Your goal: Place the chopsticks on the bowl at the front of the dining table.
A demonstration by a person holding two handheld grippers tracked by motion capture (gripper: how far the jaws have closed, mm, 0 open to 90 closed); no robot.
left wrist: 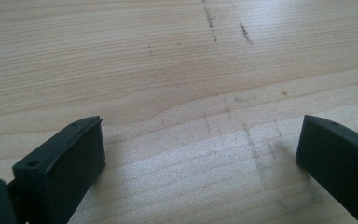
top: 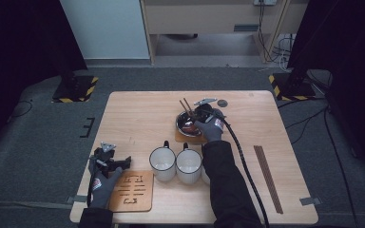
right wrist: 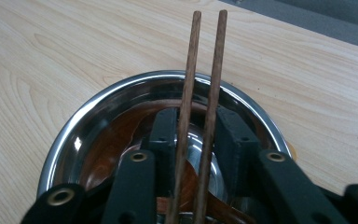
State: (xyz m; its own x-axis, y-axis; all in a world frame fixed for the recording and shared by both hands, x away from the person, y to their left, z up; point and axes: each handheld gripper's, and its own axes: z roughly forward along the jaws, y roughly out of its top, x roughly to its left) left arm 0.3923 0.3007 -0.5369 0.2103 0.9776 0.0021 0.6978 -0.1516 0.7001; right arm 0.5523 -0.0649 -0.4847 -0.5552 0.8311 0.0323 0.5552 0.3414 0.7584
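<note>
A steel bowl with brown liquid sits on a wooden coaster at the table's far middle. A pair of brown chopsticks leans over the bowl's far rim, lower ends inside the bowl. My right gripper hangs over the bowl with its jaws on either side of the chopsticks, narrowly parted and apparently not pressing them. My left gripper rests low at the table's near left, jaws wide apart over bare wood.
Two white mugs stand side by side at the near middle. A slotted wooden trivet lies by the left hand. A second pair of chopsticks lies at the near right. A small dark disc sits near the far edge.
</note>
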